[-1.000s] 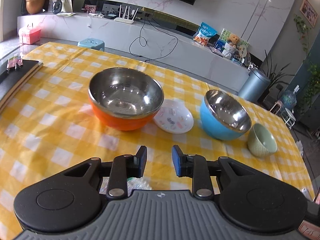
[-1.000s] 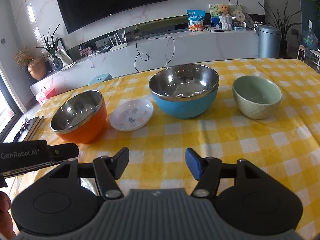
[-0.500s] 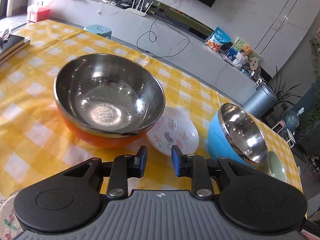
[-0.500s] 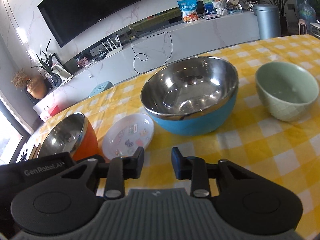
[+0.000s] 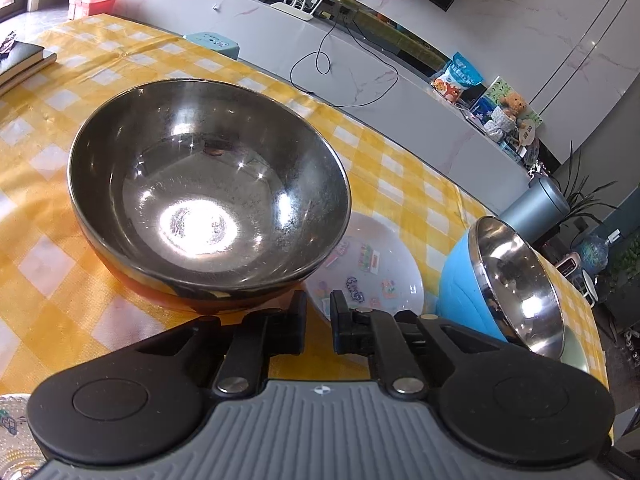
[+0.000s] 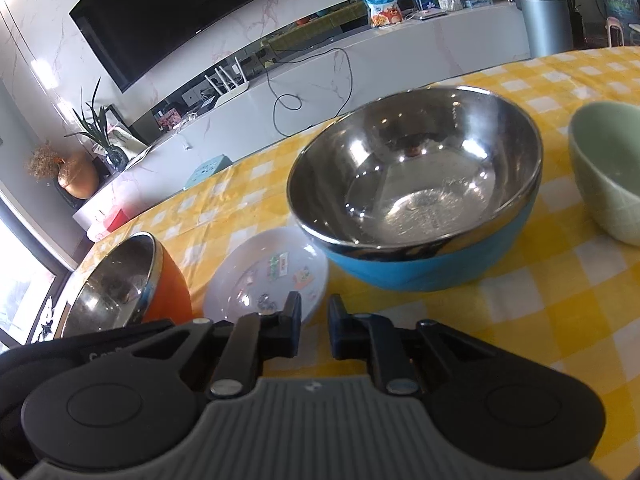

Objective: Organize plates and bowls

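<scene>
Right now the orange bowl with a polished steel lining [image 5: 208, 200] sits upright on the tabletop covered by a yellow-and-white checked cloth [image 5: 60, 216], and nothing lies inside it but a bright glare on its bottom. Just beside it, partly tucked behind its rim in the left wrist view, lies the shallow white plate printed with small coloured pictures [image 5: 372, 268]; it carries no food. Next along stands the blue bowl with a steel lining [image 6: 416, 196], also bare inside, and near that the pale green ceramic bowl [image 6: 608, 172], whose visible inner wall is clean. At the lower left corner of the left wrist view a patterned dish edge [image 5: 12, 432] shows, too cropped to read.

Both pairs of tongs are clenched with nothing between them. The left tongs [image 5: 318, 326] hover low over the cloth, just before the orange bowl's near wall and the white plate's near rim; whether they touch either I cannot tell. The right tongs [image 6: 314, 330] hang just before the plate's near edge, with the blue bowl beyond and to the right.

Farther off run a long white marble-look counter [image 6: 360, 64], a dark wall-mounted television [image 6: 180, 12] and a grey cylindrical bin [image 6: 546, 20].
</scene>
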The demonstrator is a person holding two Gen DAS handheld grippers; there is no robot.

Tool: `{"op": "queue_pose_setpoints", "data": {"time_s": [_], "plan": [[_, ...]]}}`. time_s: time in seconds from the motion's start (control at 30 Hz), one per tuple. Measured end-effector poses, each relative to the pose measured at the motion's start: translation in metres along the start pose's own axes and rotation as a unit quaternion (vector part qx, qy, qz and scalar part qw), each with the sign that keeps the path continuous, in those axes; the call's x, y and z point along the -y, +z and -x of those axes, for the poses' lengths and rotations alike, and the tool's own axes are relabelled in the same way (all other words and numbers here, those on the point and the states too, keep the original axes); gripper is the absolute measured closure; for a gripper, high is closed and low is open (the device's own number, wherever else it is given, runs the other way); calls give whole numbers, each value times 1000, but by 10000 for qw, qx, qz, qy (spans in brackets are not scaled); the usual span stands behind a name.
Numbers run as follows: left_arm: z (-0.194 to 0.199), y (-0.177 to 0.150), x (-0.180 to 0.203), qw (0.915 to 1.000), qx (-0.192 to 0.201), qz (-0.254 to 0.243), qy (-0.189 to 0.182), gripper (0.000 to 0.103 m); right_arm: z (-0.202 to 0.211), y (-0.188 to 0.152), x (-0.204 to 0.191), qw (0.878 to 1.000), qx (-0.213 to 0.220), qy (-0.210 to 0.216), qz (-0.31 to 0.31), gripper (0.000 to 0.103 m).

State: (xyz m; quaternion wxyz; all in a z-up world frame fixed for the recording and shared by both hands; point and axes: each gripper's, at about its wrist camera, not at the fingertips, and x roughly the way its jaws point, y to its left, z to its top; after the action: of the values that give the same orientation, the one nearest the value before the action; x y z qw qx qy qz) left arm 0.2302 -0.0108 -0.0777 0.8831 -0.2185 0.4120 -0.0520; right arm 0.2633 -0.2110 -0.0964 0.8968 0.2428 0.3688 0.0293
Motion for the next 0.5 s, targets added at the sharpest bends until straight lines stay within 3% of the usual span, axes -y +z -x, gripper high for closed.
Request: {"op": "queue_pose_setpoints", "data": {"time_s": [0.2,0.5], "plan": [[13,-1,2,10000,-67,5,-8,93,12,-2,-3,10000,5,-57,17,96],[59,-19,2,9989,-445,150,57,95,70,-19,-4,9993,-249,-97,-249,98]]}}
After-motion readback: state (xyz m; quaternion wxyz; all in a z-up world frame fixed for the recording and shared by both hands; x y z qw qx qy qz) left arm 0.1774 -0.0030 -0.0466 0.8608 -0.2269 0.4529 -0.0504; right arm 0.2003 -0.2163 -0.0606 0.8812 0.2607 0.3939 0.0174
